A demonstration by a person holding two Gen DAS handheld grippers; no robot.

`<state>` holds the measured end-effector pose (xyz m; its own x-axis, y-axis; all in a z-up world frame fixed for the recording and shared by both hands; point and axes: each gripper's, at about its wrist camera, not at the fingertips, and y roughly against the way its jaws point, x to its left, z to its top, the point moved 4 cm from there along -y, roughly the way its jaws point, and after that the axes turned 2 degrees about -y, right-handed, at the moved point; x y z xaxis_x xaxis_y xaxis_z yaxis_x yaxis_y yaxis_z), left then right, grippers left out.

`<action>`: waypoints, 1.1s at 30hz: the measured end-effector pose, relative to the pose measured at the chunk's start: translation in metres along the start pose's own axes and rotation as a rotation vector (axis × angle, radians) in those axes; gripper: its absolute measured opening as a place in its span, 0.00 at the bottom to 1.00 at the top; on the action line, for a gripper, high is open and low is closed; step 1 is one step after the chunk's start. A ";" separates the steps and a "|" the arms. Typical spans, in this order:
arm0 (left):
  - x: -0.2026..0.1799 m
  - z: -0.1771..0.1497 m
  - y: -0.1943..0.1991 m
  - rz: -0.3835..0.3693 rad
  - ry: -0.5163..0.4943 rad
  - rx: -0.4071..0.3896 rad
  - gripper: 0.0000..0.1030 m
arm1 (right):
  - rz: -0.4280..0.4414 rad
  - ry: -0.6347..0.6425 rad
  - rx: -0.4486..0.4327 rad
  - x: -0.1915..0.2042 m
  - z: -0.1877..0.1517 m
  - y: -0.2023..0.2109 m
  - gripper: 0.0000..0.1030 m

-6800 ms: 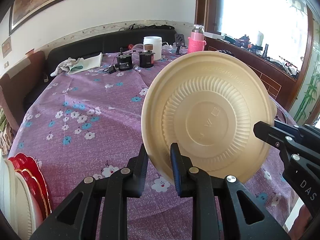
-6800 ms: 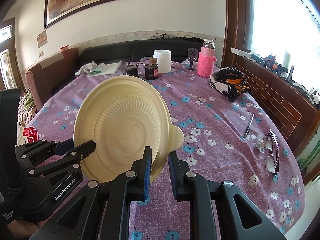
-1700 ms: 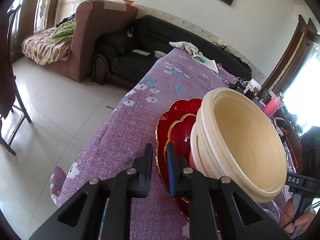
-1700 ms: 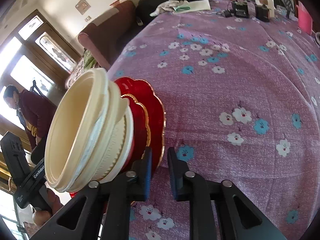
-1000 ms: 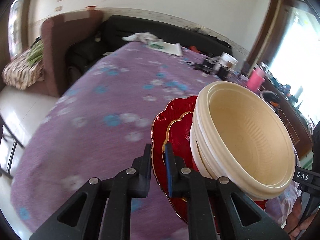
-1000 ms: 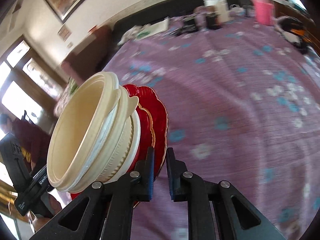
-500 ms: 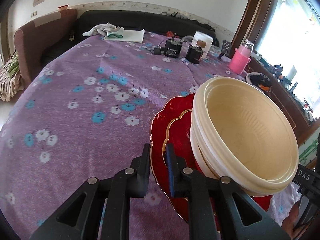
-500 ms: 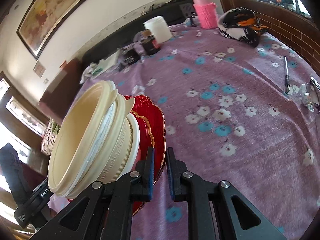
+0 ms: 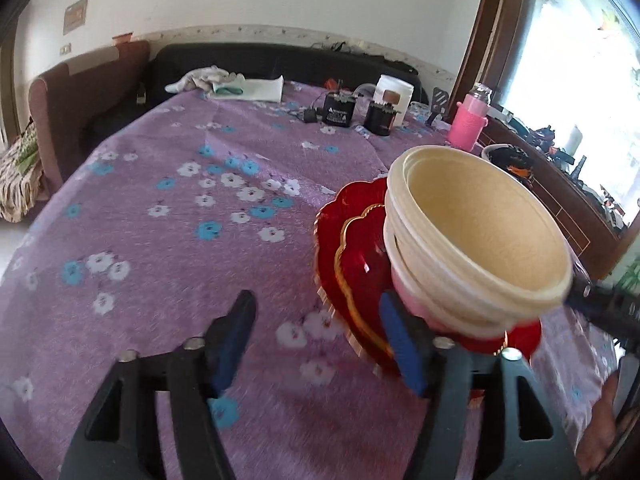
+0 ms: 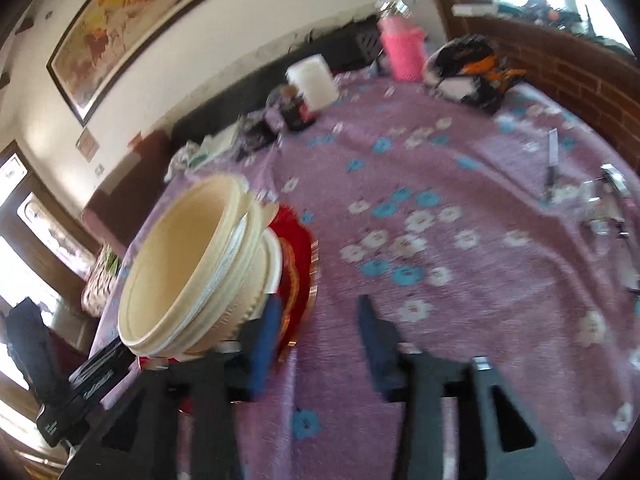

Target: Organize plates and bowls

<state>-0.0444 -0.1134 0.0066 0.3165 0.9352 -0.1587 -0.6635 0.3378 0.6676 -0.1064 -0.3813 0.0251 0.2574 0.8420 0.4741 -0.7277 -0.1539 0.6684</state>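
The left gripper (image 9: 316,336) stands with its jaws apart, having just been opening; the edge of the red plates (image 9: 360,280) lies between its fingers, just beside the right-hand finger, and the pads do not clamp it, though the blur hides whether that finger touches; under it runs the purple flowered tablecloth (image 9: 180,220), bare across its left and middle; at the far edge of the tabletop lie a white cloth (image 9: 204,80), two small black devices (image 9: 338,110), a white jar (image 9: 394,90) and, toward the far right corner, a pink bottle (image 9: 468,126); the two scalloped red plates, gold-rimmed, sit stacked near the near edge of the tabletop, right of middle in the left wrist view, and on them stands a nest of cream bowls (image 9: 472,240), the whole pile looking tilted; right of the pile the right gripper (image 10: 316,328) also has its jaws spread, having just been opening; its left-hand finger stands beside the plates' rim and only tablecloth shows between its fingertips; near the right edge lie a pen (image 10: 552,162) and, beyond it, a black and orange bundle (image 10: 468,72).
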 end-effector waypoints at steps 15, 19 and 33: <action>-0.026 -0.018 0.062 0.074 -0.194 -0.299 1.00 | -0.173 0.356 -0.471 0.043 -0.050 0.062 0.84; -0.025 -0.018 0.058 0.092 -0.194 -0.284 1.00 | -0.178 0.354 -0.479 0.044 -0.049 0.062 0.90; -0.023 -0.020 0.058 0.101 -0.181 -0.273 1.00 | -0.133 0.294 -0.459 0.033 -0.047 0.063 0.91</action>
<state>-0.1035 -0.1133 0.0342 0.3389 0.9397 0.0460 -0.8467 0.2834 0.4503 -0.1736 -0.3391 0.0557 0.2257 0.9577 0.1787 -0.9201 0.1492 0.3622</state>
